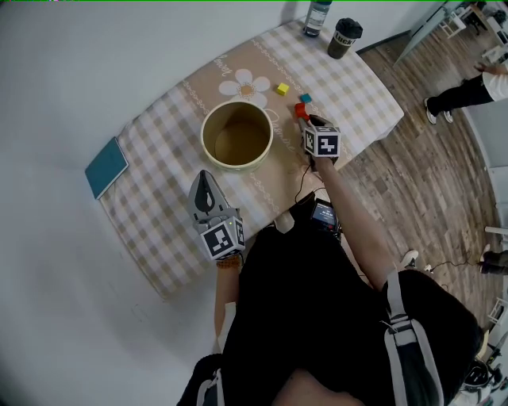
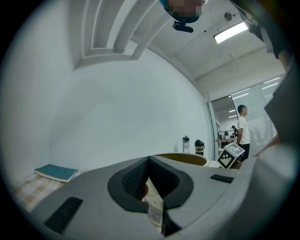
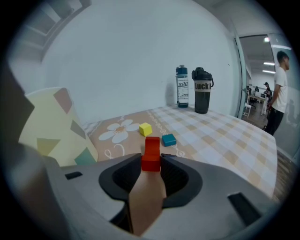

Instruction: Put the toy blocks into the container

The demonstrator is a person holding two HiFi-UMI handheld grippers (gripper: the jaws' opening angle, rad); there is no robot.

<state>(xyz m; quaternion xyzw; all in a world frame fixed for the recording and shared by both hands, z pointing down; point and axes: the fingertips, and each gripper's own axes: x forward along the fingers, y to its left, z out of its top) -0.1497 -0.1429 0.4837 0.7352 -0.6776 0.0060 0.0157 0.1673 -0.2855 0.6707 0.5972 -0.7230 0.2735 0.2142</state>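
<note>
A red block (image 3: 151,158) sits between my right gripper's (image 3: 151,157) pads, which close on its sides just above the cloth. The head view shows the same red block (image 1: 301,111) at the right gripper's (image 1: 306,119) tips, right of the round cream container (image 1: 208,131). A yellow block (image 1: 282,89) and a blue block (image 1: 305,98) lie on the cloth just beyond; they are also the yellow block (image 3: 145,129) and blue block (image 3: 169,139) ahead of the jaws. My left gripper (image 1: 204,178) hovers near the container's front, its tips together with nothing held.
A teal book (image 1: 105,166) lies at the table's left end. Two bottles (image 1: 317,17) (image 1: 344,38) stand at the far corner. The table's right edge drops to a wooden floor where a person (image 1: 468,91) stands. A small device (image 1: 324,214) hangs at the near edge.
</note>
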